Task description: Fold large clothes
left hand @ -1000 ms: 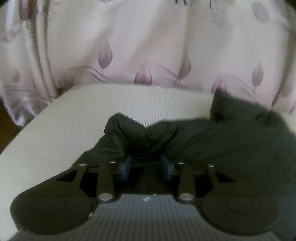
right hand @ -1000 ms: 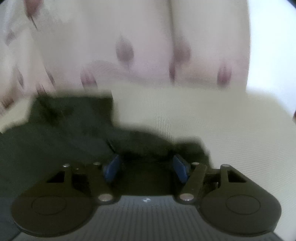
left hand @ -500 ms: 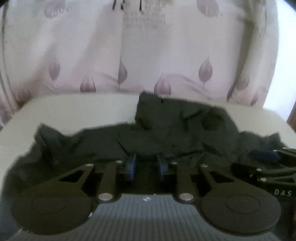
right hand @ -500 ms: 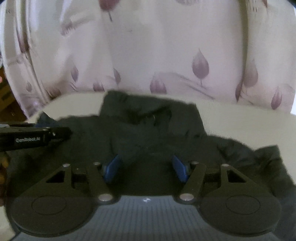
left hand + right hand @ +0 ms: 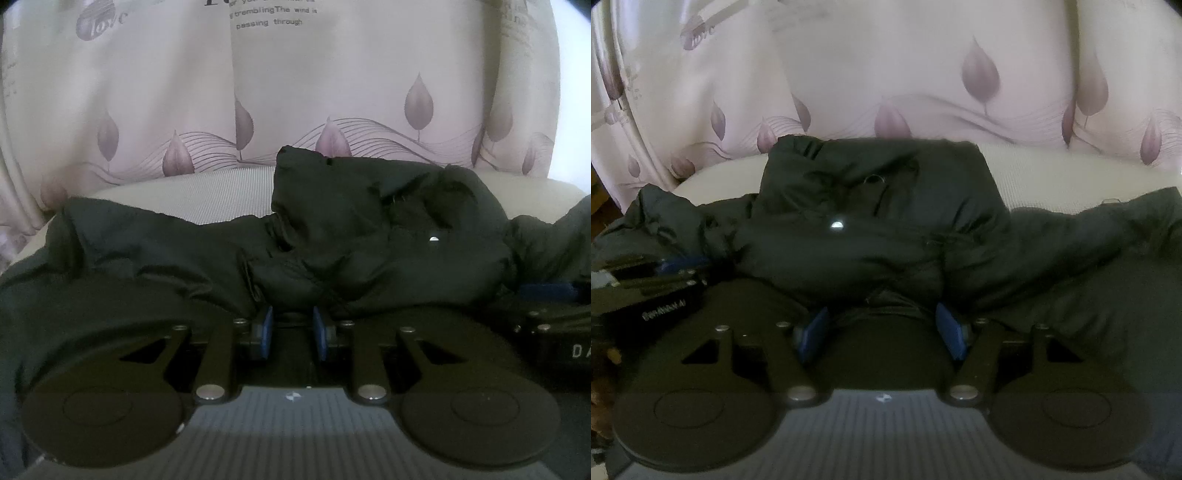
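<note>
A large dark puffy jacket (image 5: 388,236) lies crumpled across a pale ribbed surface (image 5: 207,192), its hood bunched at the far middle. It also fills the right wrist view (image 5: 886,229). My left gripper (image 5: 291,332) has its blue pads close together on a fold of the jacket's near edge. My right gripper (image 5: 882,332) has its blue pads wider apart, with a dark fold of the jacket between them. Each gripper shows in the other's view: the right one (image 5: 546,291) at the right edge, the left one (image 5: 679,269) at the left edge.
A pale curtain with purple leaf prints (image 5: 332,92) hangs close behind the surface (image 5: 1052,173) in both views. A brown floor strip (image 5: 598,195) shows at the far left.
Both grippers have swung inward toward the jacket's middle, carrying its sides along. The jacket now lies bunched toward the centre, with the hood facing both cameras and the grippers side by side.
</note>
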The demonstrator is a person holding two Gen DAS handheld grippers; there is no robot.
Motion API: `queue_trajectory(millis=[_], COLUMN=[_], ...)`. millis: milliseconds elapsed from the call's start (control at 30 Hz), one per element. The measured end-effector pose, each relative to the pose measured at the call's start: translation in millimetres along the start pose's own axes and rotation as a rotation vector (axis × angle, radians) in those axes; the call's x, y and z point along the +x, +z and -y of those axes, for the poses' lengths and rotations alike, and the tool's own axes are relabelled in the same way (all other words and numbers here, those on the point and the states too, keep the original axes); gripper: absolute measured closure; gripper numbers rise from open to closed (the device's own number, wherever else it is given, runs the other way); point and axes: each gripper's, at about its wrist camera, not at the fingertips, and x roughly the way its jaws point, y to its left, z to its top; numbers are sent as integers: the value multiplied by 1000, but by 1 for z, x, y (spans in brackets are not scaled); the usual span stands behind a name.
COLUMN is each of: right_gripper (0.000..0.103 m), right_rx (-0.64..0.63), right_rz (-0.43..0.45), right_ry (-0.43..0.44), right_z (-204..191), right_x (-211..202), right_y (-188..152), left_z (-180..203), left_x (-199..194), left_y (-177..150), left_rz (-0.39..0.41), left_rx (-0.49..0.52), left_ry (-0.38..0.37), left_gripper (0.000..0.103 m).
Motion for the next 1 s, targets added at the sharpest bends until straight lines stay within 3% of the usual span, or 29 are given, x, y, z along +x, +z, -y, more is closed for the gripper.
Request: queue_trajectory(millis=[200, 333, 500, 567, 667, 800, 867, 933, 1000], right_gripper=[38, 37, 38, 37, 36, 35, 35, 34, 34], right_rx=[39, 24, 95, 110, 88, 102, 156, 219, 169], right_rz=[35, 106, 7, -26, -1, -15, -5, 65, 110], right_ry=[64, -81, -250, -224, -233, -212, -181, -131, -126], right_z=[14, 45, 111, 121, 123, 128, 129, 128, 114], right_x=[-26, -60, -45, -37, -30, -30, -42, -74, -102], right_y=[9, 22, 26, 16, 3, 6, 7, 2, -11], left_z=[1, 3, 2, 2, 1, 2, 2, 2, 1], left_x=[-1, -2, -2, -2, -2, -3, -3, -3, -2], left_y=[-3, -3, -4, -4, -4, -4, -5, -5, -5], left_rz=[9, 12, 15, 15, 15, 18, 21, 21, 22], left_rx=[8, 12, 10, 9, 0, 5, 6, 8, 8], left_ry=[3, 6, 3, 1, -4, 0, 0, 0, -2], left_gripper=[75, 75, 75, 75, 75, 75, 75, 75, 75])
